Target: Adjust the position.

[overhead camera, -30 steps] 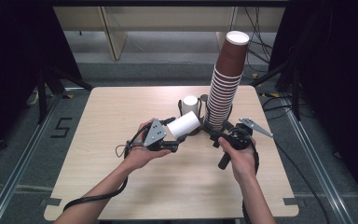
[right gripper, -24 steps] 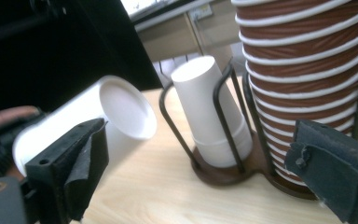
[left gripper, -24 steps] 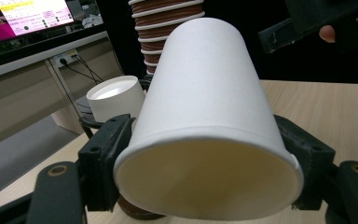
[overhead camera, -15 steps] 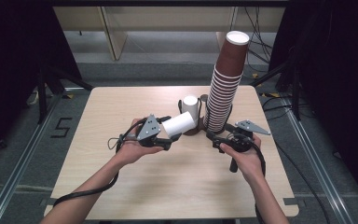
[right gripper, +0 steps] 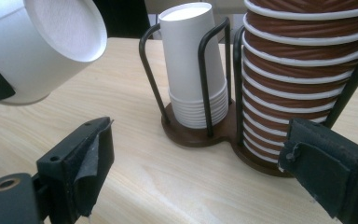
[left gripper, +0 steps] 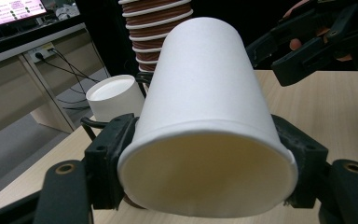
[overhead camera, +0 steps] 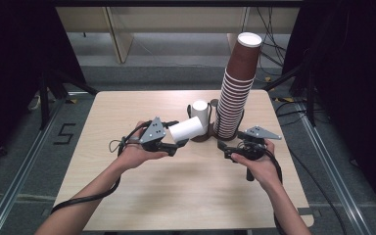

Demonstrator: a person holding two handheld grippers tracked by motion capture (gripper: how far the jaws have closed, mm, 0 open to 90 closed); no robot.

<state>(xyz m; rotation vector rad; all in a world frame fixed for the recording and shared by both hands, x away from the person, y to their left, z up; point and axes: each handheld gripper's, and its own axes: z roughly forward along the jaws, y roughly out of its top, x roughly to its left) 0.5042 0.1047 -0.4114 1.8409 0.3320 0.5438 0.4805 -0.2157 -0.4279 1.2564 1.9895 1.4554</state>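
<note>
One white cup (left gripper: pixel 205 116) is out of the holder (overhead camera: pixel 200 133), clamped in your left gripper (overhead camera: pixel 172 142); your right gripper (overhead camera: pixel 227 149) fingers gape empty, the cup's placing remains.

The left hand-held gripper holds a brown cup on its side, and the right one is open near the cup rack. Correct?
Not quite: the cup in the left hand-held gripper is white, not brown, as the left gripper view shows. It is held on its side, and the right hand-held gripper is open near the cup rack.
</note>
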